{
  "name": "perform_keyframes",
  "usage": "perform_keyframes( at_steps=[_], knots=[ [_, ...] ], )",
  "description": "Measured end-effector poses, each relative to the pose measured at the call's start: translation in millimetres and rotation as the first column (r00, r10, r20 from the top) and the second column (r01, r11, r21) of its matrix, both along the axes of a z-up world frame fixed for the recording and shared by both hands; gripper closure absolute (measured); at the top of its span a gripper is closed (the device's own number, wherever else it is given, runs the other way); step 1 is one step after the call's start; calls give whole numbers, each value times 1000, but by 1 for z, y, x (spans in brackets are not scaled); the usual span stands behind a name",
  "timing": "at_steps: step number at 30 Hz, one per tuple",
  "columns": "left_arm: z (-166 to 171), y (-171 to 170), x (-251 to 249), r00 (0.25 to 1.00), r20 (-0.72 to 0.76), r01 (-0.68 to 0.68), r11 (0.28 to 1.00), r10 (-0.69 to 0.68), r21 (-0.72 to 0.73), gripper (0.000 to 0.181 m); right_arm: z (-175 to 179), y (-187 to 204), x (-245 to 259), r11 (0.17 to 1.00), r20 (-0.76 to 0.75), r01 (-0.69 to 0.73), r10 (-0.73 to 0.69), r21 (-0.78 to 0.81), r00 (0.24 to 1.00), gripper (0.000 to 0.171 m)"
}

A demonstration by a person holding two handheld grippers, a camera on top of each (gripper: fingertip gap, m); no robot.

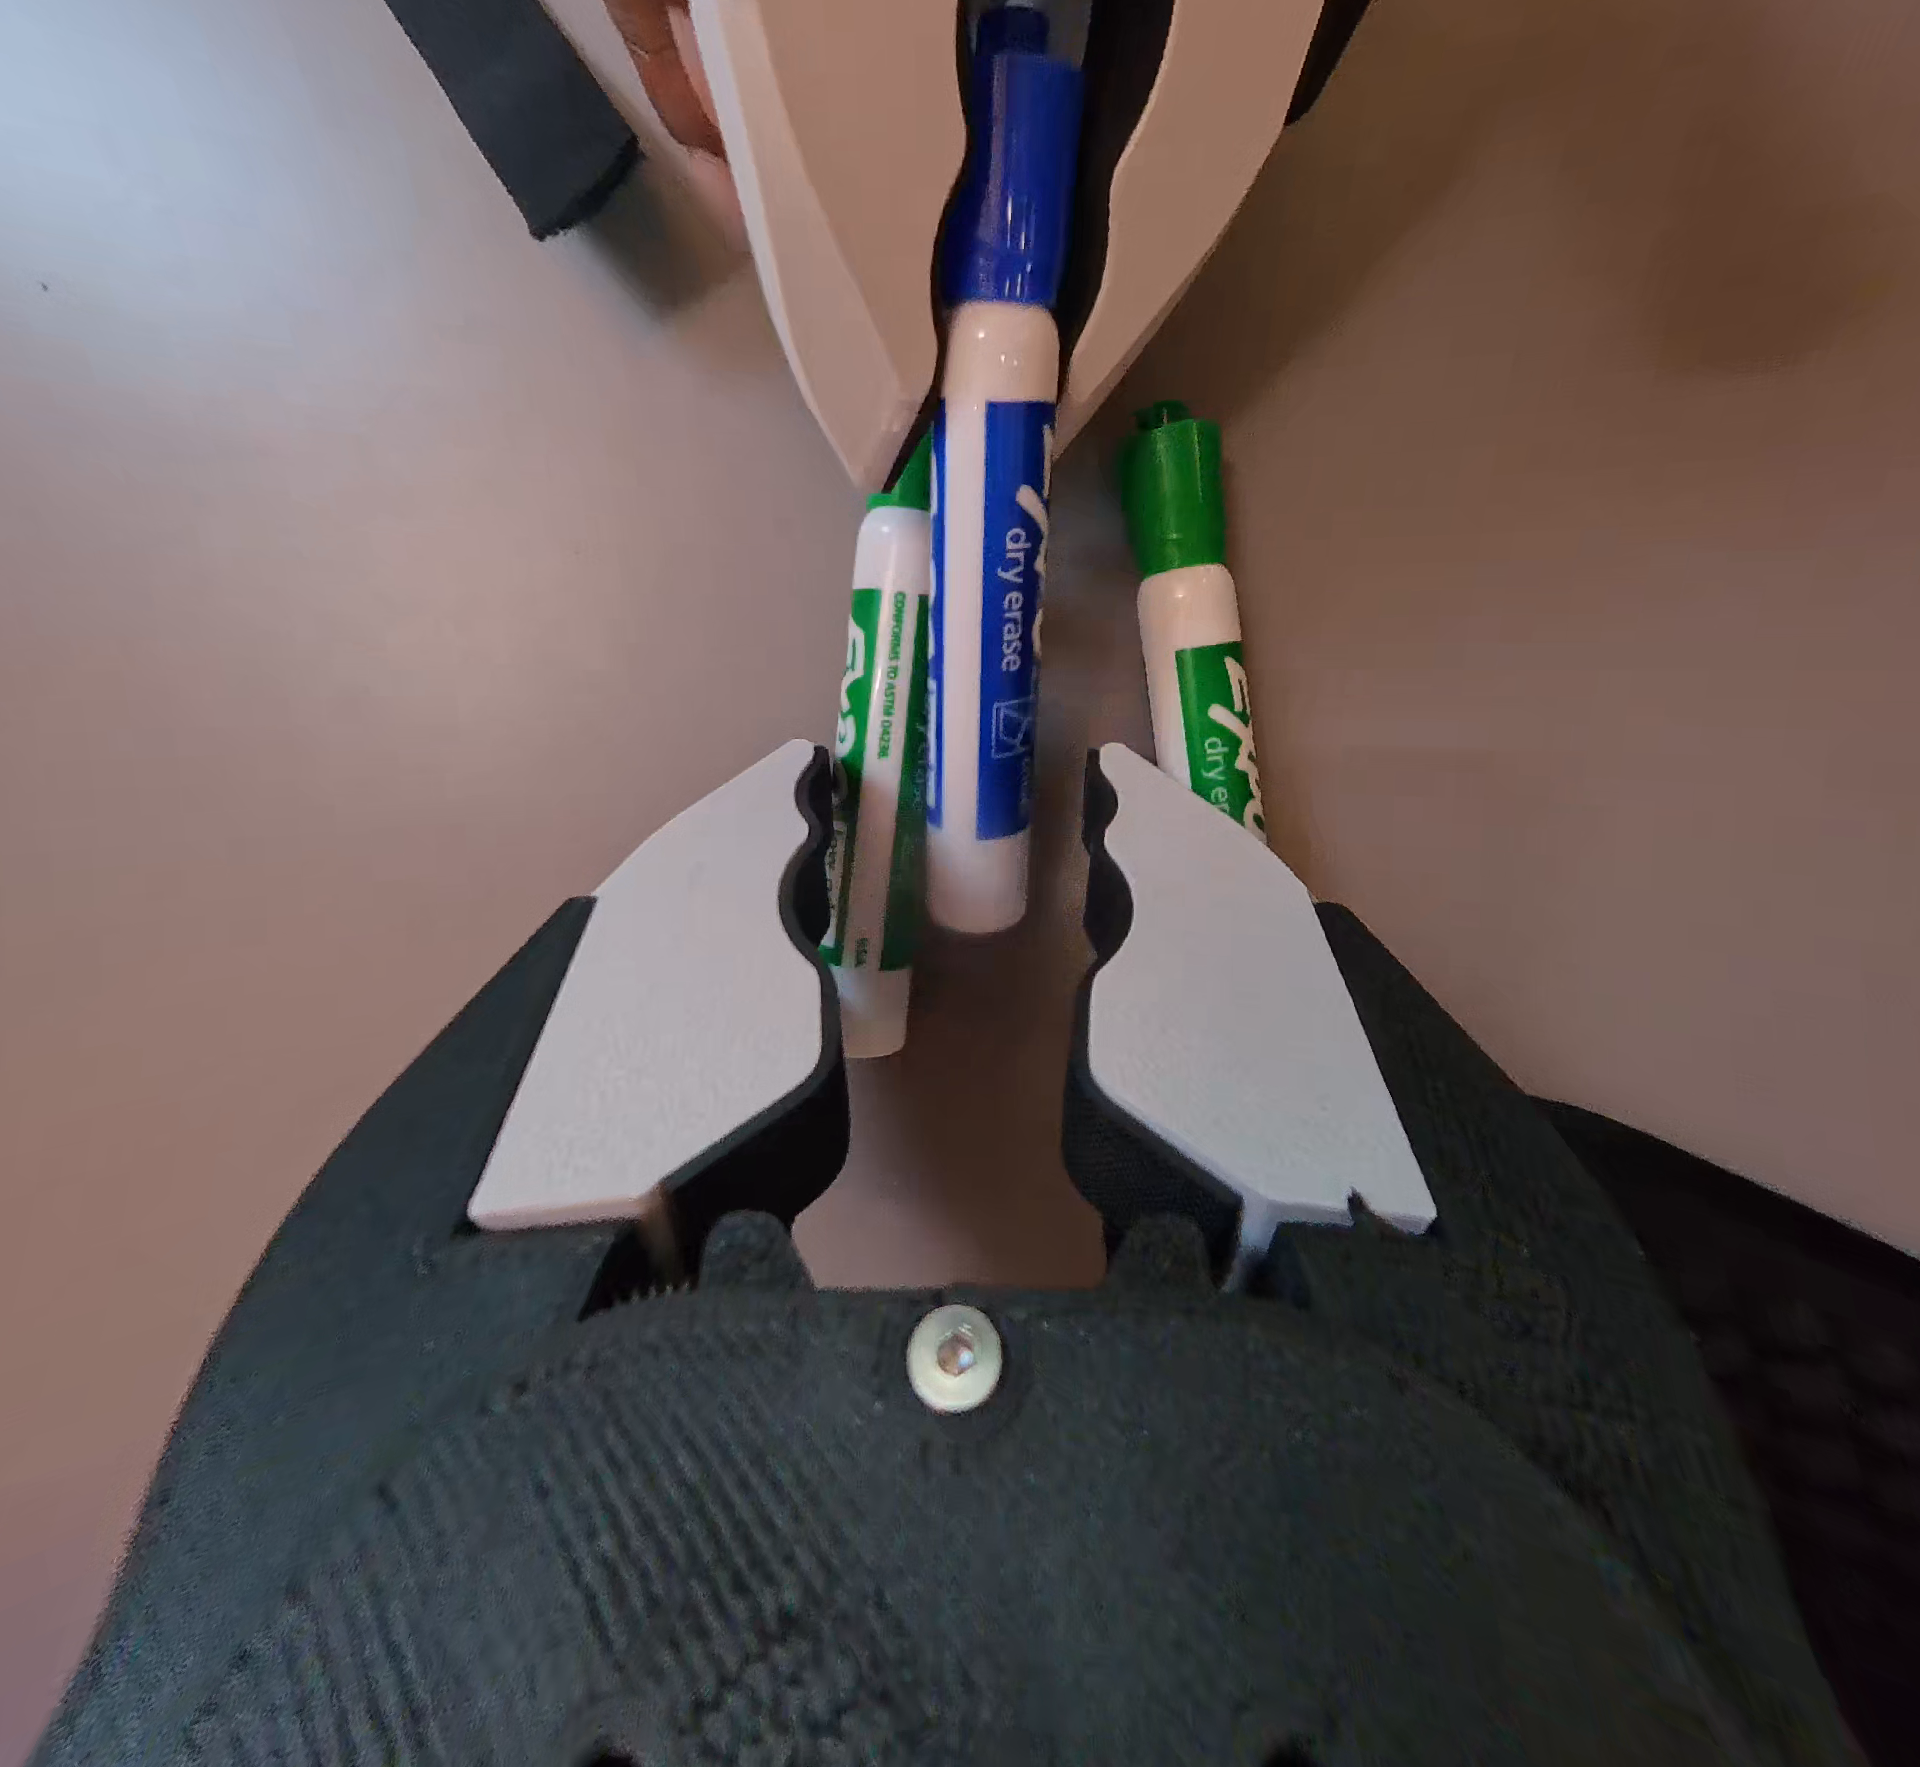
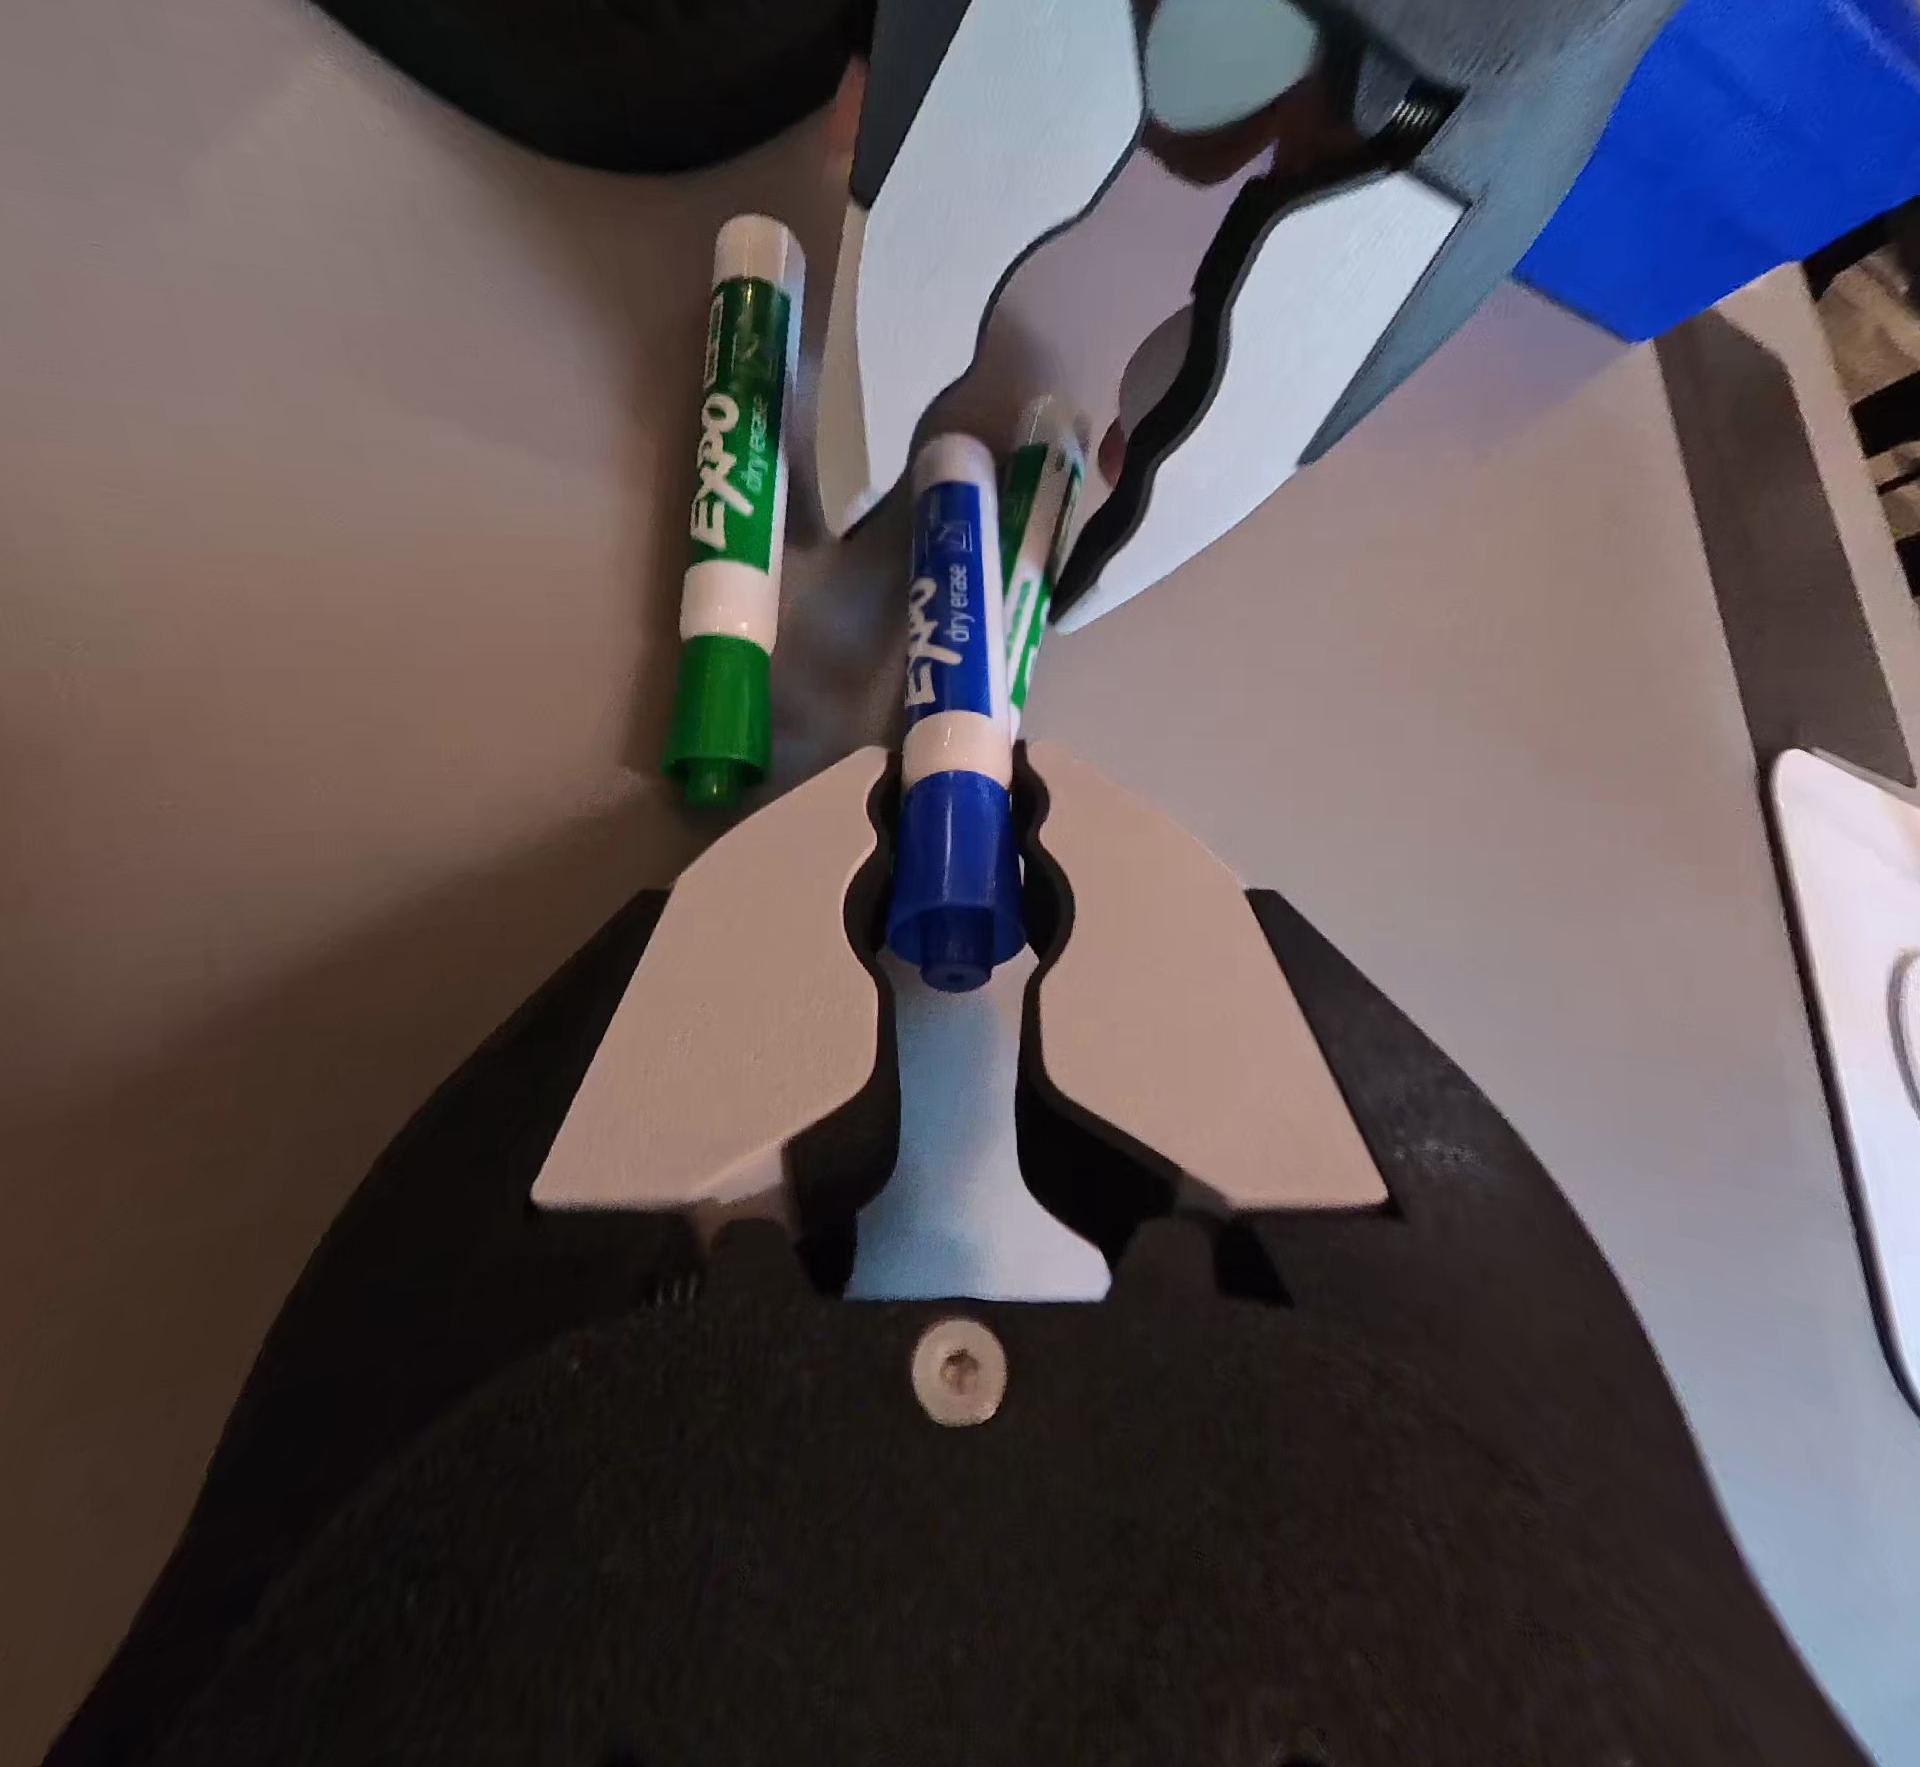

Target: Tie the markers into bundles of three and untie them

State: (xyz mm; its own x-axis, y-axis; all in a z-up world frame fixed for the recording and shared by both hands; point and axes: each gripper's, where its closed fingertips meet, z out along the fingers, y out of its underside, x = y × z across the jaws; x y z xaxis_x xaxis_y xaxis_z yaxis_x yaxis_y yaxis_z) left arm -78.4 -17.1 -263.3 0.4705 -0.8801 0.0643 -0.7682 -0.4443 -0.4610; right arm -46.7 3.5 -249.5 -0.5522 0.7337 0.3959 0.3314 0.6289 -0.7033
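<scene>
The right gripper [image 2: 956, 772] is clenched on the blue cap of the blue marker [image 2: 951, 647], its pale flat fingers [image 2: 769, 969] with wavy black inner pads set in a ribbed, printed black body. It reaches forward low over the worktop [image 2: 312, 782], which is smooth and pale grey. The marker is a white barrel with a blue printed label band; the band carries a brand mark and small text, left unquoted. Its barrel end points away, toward the left gripper [image 2: 956, 533].

In the left wrist view the left gripper [image 1: 956, 813] stands released, fingers [image 1: 686, 969] apart on either side of the blue marker's [image 1: 992, 626] white tail, the left inner pad close against a green marker [image 1: 873, 761]. That green marker lies just beside the blue one, partly under it; whether the two touch cannot be told. It shows as a blurred sliver in the right wrist view [image 2: 1034, 564].

A second green marker [image 2: 732, 512], white barrel, green label, ribbed green cap, lies flat on the worktop apart from the pair, cap toward the right gripper. In the left wrist view it [image 1: 1190, 616] sits behind the gripper's right finger.

Farther off, the right gripper [image 1: 977, 429] closes around the blue cap. A dark rounded pad [image 2: 540, 3] lies at the worktop's far edge, and a black bar [image 1: 468, 44] beyond.
</scene>
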Motion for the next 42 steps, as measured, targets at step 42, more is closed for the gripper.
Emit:
perform_keyframes(
  at_steps=[42],
  knots=[
    [-6,-15,-43,975,-54,-216,976,217,17,133,-15,5,3,989,286,115,-85,-91,954,157]
  ],
)
